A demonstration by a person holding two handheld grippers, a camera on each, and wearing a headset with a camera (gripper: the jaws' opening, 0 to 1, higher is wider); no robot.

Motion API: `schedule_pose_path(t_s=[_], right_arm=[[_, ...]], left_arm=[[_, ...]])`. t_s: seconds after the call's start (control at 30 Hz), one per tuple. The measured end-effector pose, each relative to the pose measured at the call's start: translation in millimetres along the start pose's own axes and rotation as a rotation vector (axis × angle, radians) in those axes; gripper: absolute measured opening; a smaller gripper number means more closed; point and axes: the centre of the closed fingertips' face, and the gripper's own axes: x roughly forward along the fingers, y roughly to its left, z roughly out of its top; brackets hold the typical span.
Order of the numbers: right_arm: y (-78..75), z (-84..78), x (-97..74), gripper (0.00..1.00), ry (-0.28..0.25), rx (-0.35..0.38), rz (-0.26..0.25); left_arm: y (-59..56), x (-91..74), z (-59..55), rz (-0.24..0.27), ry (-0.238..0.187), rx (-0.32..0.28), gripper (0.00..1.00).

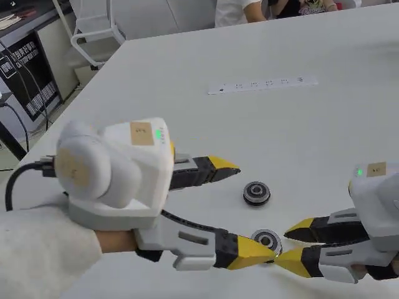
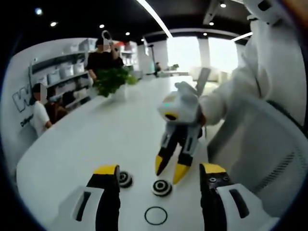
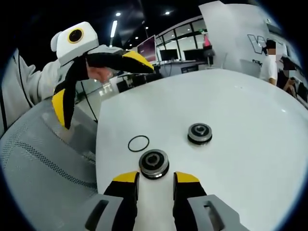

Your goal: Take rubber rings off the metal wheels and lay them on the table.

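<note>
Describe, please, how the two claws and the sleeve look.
The left claw and right claw share white bodies, black jaws, yellow tips, a tan sticker and a green light. A black cable leaves the left one. The sleeve is white, fleecy.

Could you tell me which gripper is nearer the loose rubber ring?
Left. The left gripper has the rubber ring between its open jaws; the right gripper faces a metal wheel with the ring beyond.

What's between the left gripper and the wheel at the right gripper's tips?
A loose ring lies flat just short of that wheel, in front of the left gripper and its open jaws. The left gripper view shows it.
</note>
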Motion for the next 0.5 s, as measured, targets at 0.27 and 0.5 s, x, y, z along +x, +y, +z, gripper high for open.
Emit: schedule_pose_path(t_s=[0.27, 0.5], right_arm=[[-1.1, -1.0, 1.6, 0.23, 0.003, -0.015, 0.003], [-0.7, -1.1, 3.0, 0.23, -0.001, -0.017, 0.007]], left_arm=[[5.4, 21.2, -18.4, -0.010, 0.023, -0.030, 0.56], [12.6, 31.4, -41.0, 0.002, 0.056, -0.065, 0.46]])
